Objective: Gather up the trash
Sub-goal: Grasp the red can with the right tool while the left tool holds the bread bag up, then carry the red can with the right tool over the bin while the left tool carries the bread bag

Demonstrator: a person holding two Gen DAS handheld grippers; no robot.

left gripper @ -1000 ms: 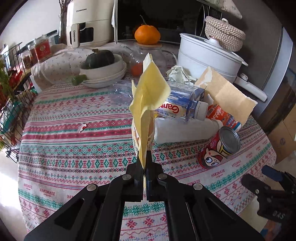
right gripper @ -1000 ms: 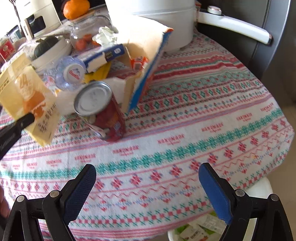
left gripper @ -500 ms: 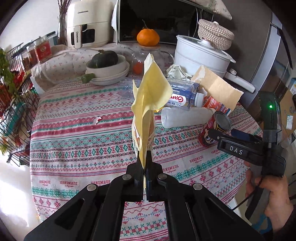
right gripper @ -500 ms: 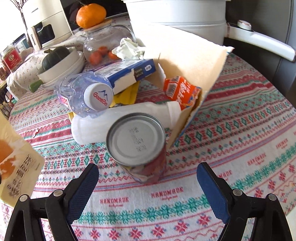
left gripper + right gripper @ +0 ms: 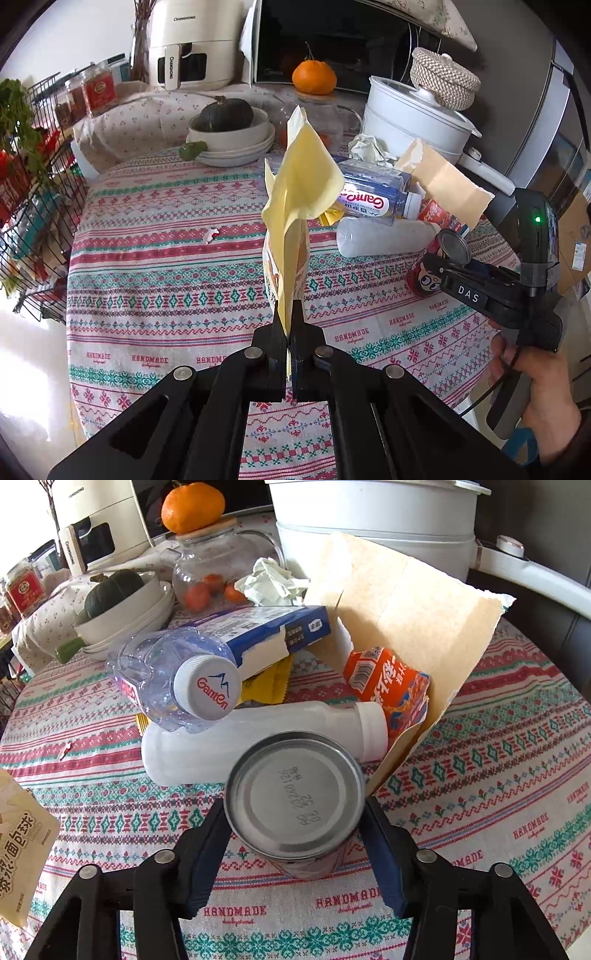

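From the left wrist camera I see my left gripper [image 5: 290,334] fully closed, its jaws pinching the lower edge of a yellow snack wrapper [image 5: 299,195] that stands up from the fingertips toward 12 o'clock. The wrapper is lifted clear of the patterned tablecloth [image 5: 155,266].

From the right wrist camera, my right gripper [image 5: 295,827] is about half open, and its jaws have just been closing. The red drink can [image 5: 295,794] sits between the two blue pads [image 5: 382,853], silver end toward the camera, lying tilted on the cloth. The pads sit right at the can's sides; I cannot confirm from this angle that they are actually pressing it.

Relative to the can:
- 12 o'clock: white plastic bottle [image 5: 258,738], lying on its side, touching the can.
- 11 o'clock: clear Ganten water bottle [image 5: 173,683], resting on the white bottle.
- 12 o'clock, farther back: blue-and-white carton [image 5: 273,631].
- 1 o'clock: orange snack packet [image 5: 391,686], propped against the torn brown cardboard [image 5: 417,627].
- 12 o'clock, beyond the carton: crumpled tissue [image 5: 271,581].

In the left view, the right gripper appears at 3 o'clock, held by a hand [image 5: 543,391].
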